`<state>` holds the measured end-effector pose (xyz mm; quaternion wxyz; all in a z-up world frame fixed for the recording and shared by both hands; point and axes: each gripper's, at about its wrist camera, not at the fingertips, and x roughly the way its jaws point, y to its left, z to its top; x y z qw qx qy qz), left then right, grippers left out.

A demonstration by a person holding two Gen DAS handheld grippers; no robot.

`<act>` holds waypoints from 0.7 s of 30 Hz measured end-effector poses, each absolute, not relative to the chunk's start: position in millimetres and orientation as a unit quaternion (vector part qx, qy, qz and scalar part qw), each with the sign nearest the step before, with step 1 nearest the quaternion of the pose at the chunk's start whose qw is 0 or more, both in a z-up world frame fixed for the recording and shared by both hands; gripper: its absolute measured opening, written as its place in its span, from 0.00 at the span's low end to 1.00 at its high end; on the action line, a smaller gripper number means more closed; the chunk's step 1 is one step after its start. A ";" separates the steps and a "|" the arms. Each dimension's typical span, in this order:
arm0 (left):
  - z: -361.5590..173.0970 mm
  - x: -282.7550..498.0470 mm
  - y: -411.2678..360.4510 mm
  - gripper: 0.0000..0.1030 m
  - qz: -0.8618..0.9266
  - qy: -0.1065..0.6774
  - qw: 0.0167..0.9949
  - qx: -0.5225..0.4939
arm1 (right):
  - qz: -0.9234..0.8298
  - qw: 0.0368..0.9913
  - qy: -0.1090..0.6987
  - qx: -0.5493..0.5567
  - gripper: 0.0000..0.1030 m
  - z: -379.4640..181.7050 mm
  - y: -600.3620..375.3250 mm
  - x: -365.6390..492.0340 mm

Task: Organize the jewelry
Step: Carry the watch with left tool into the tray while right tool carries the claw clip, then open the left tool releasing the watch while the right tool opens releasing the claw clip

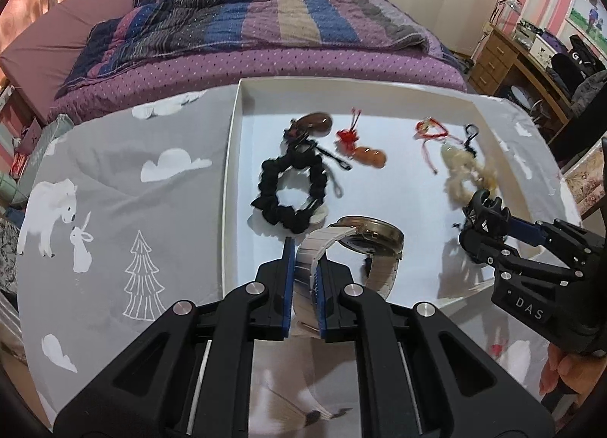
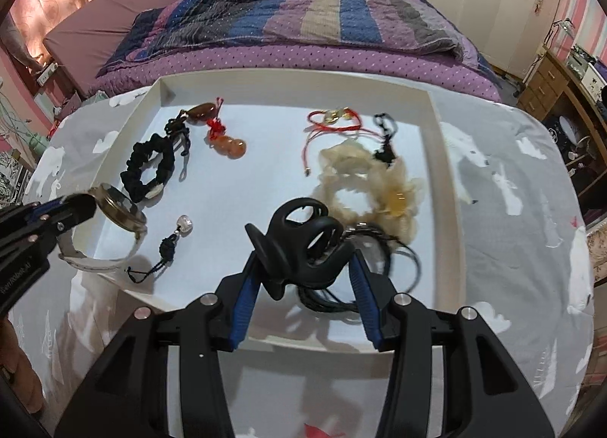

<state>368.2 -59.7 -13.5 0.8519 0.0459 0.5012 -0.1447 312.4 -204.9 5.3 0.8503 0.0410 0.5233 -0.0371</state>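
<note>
**Metal watch and black clip held over the white tray**

Silver links of the wristwatch (image 1: 356, 244) band are pinched between the pads of the left gripper (image 1: 306, 259), with the dial held above the near left part of the white tray (image 1: 231, 157). A black hair claw clip (image 2: 303, 244) is clamped in the right gripper (image 2: 303, 267), above the near middle of the tray. A black scrunchie (image 2: 150, 168), an orange gourd charm (image 2: 227, 144), a red cord bracelet (image 2: 330, 125) and a cream scrunchie (image 2: 364, 187) are laid inside the tray.
</note>
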 end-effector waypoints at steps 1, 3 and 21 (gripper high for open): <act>-15.7 368.0 -58.5 0.08 -0.144 0.502 0.852 0.048 | -0.036 0.850 0.525 0.039 0.46 2.2 -201.4 314.5; -20.3 369.4 -56.5 0.08 -0.141 0.504 0.851 0.049 | -0.036 0.849 0.526 0.036 0.46 -1.8 -198.0 317.5; -42.9 369.3 -48.3 0.09 -0.109 0.505 0.856 0.031 | -0.089 0.871 0.480 0.051 0.48 -13.0 -188.3 318.8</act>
